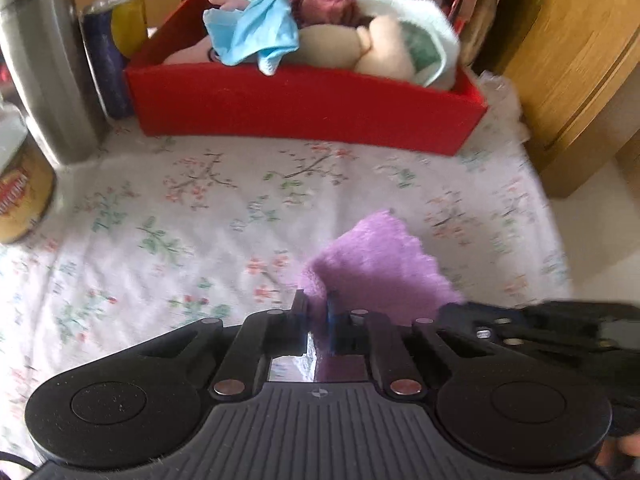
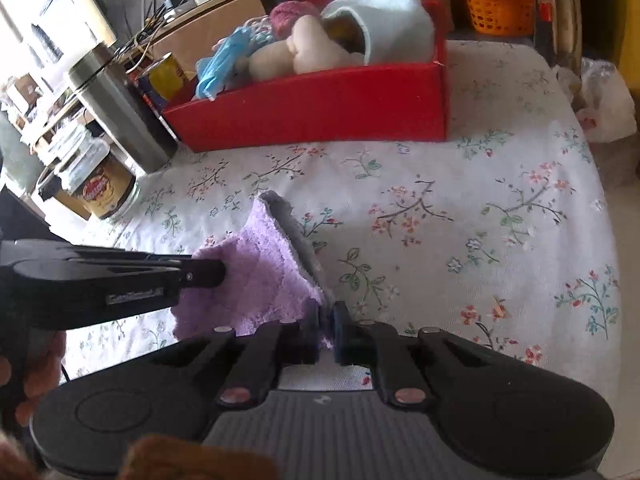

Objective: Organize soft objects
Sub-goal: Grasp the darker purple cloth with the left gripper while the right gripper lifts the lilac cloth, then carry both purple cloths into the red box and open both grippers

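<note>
A fluffy purple cloth [image 1: 376, 264] with a grey underside [image 2: 256, 276] lies on the floral tablecloth, lifted at two corners. My left gripper [image 1: 316, 312] is shut on one corner of it. My right gripper [image 2: 326, 320] is shut on another corner; the left gripper [image 2: 208, 274] enters the right wrist view from the left, pinching the cloth's left side. A red box [image 1: 312, 108] [image 2: 320, 108] stands beyond, holding a blue cloth [image 1: 260, 28], a beige plush toy [image 1: 360, 48], a maroon knit item [image 1: 328, 2] and a white-green cloth [image 1: 420, 36].
A steel flask [image 1: 40, 60] [image 2: 124, 112], a blue-yellow can [image 1: 112, 40] and a jar with a gold label [image 2: 104, 188] stand to the left of the box. A wooden cabinet [image 1: 572, 60] is at the right. An orange basket [image 2: 496, 12] and a plastic bag [image 2: 608, 104] sit past the table's edge.
</note>
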Demonstrator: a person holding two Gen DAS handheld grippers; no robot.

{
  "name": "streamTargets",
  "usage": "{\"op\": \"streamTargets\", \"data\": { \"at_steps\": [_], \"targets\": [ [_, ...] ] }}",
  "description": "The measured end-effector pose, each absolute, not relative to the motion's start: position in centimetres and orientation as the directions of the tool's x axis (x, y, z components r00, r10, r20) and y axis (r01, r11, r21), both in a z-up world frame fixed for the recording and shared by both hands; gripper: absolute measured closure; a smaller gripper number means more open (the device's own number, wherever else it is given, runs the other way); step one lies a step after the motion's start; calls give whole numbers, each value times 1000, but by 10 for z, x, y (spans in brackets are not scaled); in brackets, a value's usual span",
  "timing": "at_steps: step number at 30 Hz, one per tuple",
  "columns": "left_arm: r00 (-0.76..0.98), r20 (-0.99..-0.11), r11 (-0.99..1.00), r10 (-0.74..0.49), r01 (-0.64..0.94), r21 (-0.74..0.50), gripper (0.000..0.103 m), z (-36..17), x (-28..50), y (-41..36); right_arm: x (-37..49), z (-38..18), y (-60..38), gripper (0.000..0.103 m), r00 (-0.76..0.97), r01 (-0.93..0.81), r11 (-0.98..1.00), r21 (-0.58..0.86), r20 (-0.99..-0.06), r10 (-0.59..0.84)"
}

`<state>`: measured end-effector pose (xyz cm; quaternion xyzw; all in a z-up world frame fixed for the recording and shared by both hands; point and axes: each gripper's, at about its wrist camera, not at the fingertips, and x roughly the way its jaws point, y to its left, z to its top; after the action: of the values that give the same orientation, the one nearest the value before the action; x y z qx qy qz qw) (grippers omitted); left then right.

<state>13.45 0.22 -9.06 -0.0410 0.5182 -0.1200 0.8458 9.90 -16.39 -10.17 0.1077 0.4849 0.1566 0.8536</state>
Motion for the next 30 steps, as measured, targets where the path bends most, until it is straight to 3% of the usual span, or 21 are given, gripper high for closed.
{"op": "streamTargets", "data": {
  "at_steps": [14,30],
  "targets": [
    [490,-804,941,-337,140,-309,99,-55,134,17,102,-90,-194,103,516,-52,860,507,-724,458],
    [613,-722,944,-322,151,-292,99,-10,136,21,105,-40,-195,103,631,-84,800,594,-590,503]
  ]
}}
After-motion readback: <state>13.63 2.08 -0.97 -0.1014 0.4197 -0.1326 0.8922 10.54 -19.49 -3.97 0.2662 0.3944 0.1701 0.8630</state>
